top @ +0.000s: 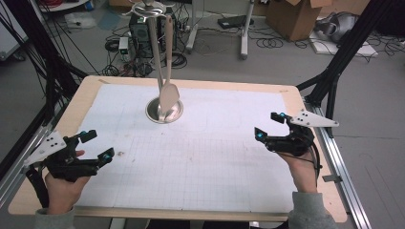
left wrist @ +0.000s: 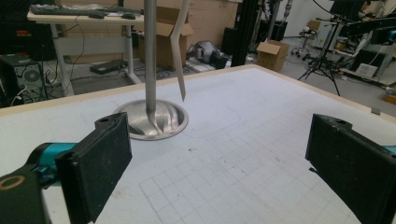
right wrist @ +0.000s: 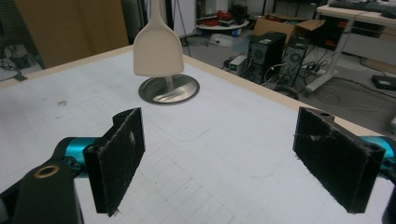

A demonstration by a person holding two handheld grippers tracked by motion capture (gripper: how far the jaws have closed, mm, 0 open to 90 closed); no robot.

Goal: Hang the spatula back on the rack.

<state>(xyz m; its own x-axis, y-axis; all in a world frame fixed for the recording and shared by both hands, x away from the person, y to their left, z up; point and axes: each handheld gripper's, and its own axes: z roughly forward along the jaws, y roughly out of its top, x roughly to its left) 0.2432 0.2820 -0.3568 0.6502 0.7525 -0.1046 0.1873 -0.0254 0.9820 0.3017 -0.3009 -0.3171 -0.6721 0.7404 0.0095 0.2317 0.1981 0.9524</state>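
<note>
Currently both tongs sit low over the white gridded mat (top: 200,157) on the table (top: 90,88), one at each side, each held in a hand. The left gripper (top: 97,145) has its jaws spread wide apart with nothing between them; in the left gripper view the two black pads (left wrist: 100,163) frame bare mat. The right gripper (top: 268,125) is likewise spread apart and empty, its pads (right wrist: 119,161) standing clear of one another in the right gripper view.

Ahead of both tongs and roughly midway between them, toward the far edge of the mat, stands a round metal base (top: 164,110) with an upright post (left wrist: 150,56). A pale spatula (top: 169,93) hangs from the top of the stand, blade down, just above the base. The spatula is well apart from either set of jaws.
</note>
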